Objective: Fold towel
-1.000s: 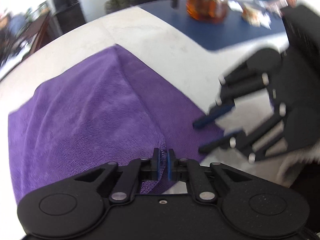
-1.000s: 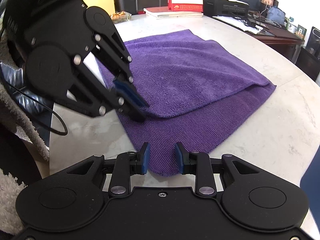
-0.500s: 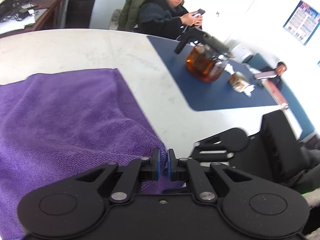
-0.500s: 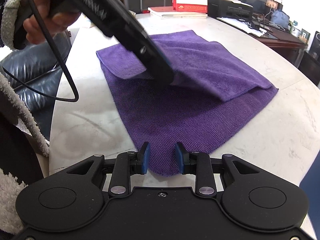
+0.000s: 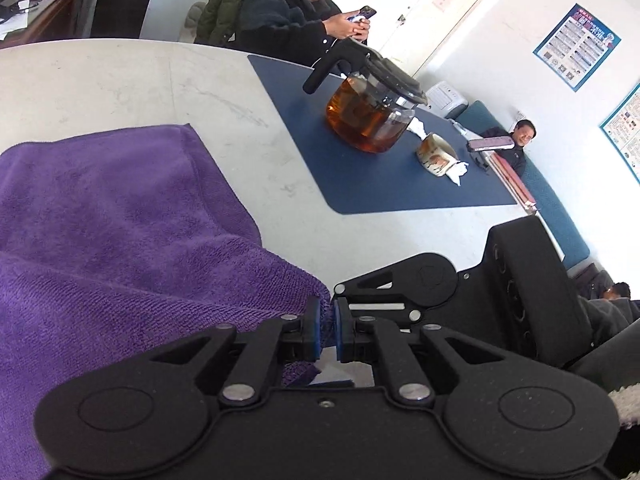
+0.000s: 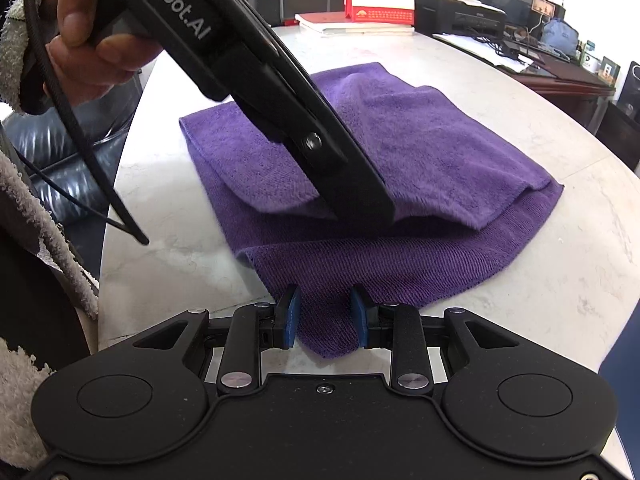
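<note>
Now the purple towel [image 6: 420,152] lies half folded on the white table [image 6: 560,280]. Its upper layer is pinched between the closed fingers of the left gripper [image 5: 327,326]. Its near corner lies between the parted fingers of the right gripper [image 6: 325,316], which do not press it.

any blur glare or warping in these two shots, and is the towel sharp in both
Left wrist view: sharp, no motion blur; fisheye bends the table edge; towel weave crisp. Right wrist view: also sharp, towel ribs clear near the right gripper; soft sheen on the table; edges curve; the left gripper casts a shadow on the cloth.
</note>
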Motion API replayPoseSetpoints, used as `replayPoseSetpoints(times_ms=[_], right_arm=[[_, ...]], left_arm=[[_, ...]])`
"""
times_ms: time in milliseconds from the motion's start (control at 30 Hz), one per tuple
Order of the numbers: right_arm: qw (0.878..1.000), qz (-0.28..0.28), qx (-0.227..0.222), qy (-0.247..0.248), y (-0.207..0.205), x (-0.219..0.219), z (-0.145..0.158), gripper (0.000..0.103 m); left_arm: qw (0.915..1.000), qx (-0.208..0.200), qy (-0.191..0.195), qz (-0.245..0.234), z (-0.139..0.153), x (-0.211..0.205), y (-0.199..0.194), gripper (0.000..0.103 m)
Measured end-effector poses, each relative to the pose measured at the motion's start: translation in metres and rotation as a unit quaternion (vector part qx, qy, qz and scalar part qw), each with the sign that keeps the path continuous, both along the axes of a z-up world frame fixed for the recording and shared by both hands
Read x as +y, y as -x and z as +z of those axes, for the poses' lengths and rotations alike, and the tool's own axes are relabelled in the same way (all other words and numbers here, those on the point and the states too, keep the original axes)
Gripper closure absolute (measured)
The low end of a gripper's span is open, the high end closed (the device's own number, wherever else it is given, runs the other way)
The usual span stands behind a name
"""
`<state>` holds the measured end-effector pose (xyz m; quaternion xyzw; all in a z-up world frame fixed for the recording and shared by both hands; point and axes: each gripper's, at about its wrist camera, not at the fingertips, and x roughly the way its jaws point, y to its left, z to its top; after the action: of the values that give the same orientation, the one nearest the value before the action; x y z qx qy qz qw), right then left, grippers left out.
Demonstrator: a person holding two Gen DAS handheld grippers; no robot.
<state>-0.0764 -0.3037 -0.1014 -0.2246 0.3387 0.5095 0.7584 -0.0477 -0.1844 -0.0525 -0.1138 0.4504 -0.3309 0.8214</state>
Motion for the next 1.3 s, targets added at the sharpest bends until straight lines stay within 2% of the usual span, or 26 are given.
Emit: replayPoseSetpoints(times_ms=[100,200,300,533,833,900,1000,1300], right_arm=[[1.000,-0.001,0.000,0.001,0.001,0.003,0.000,0.076],[1.000,-0.003,0.000,0.001,0.002,0.004,0.000,0.076],[1.000,-0.003,0.001,0.001,0.003,0.004,0.000,0.076],[1.000,-0.007,0.002,0.005,0.004,0.006,0.000,0.076],[0.999,-0.034,0.014,0.023,0.002,-0.009,0.010,0.075],[0.999,-0.042,0.014,0.029,0.003,-0.013,0.012,0.071],[0.997,-0.060,0.019,0.033,0.003,-0.020,0.014,0.071],[0.996,-0.069,0.022,0.045,0.003,-0.023,0.005,0.071]], left_arm=[[0.9997,0.002,0.024,0.004,0.002,0.003,-0.003,0.097],[0.9999,0.014,0.005,-0.004,-0.008,-0.003,-0.004,0.097],[0.9994,0.034,0.002,-0.004,-0.023,-0.006,-0.006,0.097],[0.9979,0.060,0.022,0.013,-0.042,0.002,-0.006,0.096],[0.9968,0.074,0.028,0.014,-0.057,0.006,-0.003,0.096],[0.9965,0.077,0.030,0.012,-0.062,0.005,-0.003,0.096],[0.9961,0.079,0.038,0.008,-0.065,0.002,-0.002,0.096],[0.9964,0.068,0.050,-0.001,-0.063,-0.002,0.000,0.096]])
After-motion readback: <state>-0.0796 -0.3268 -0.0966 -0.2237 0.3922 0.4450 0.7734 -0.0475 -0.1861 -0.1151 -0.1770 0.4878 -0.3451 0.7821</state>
